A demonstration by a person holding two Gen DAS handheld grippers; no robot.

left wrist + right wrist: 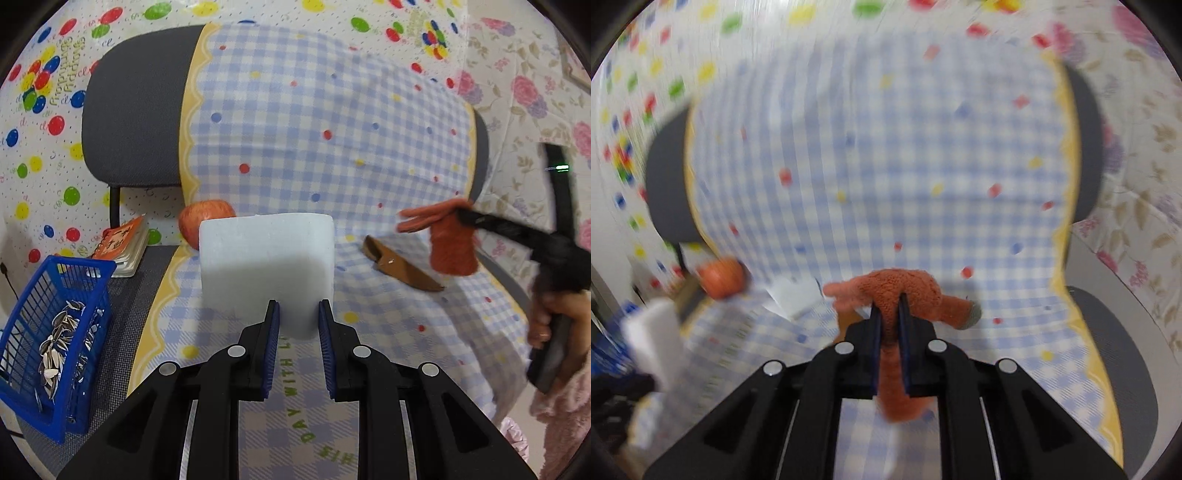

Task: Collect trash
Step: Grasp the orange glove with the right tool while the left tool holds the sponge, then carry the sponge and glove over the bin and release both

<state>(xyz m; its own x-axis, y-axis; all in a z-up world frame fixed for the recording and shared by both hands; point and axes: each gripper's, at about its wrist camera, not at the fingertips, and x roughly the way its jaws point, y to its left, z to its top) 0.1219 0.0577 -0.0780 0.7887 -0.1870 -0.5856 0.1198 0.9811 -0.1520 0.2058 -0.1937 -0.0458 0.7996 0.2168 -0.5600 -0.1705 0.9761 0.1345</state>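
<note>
My left gripper (299,308) is shut on a white foam block (266,266) and holds it above the checked cloth on the chair seat. My right gripper (889,301) is shut on an orange fuzzy glove (899,291), lifted off the seat; the glove also shows in the left wrist view (450,243), hanging from the right gripper (465,216). The foam block appears blurred at the left of the right wrist view (653,332). A blue basket (55,343) with sunflower seed shells stands on the seat's left side.
A red apple (207,221) and a small orange notebook (122,247) lie at the back left of the seat. A brown sheath-like item (402,266) lies on the cloth (332,147). White paper (794,295) lies near the apple (722,278). The right wrist view is motion-blurred.
</note>
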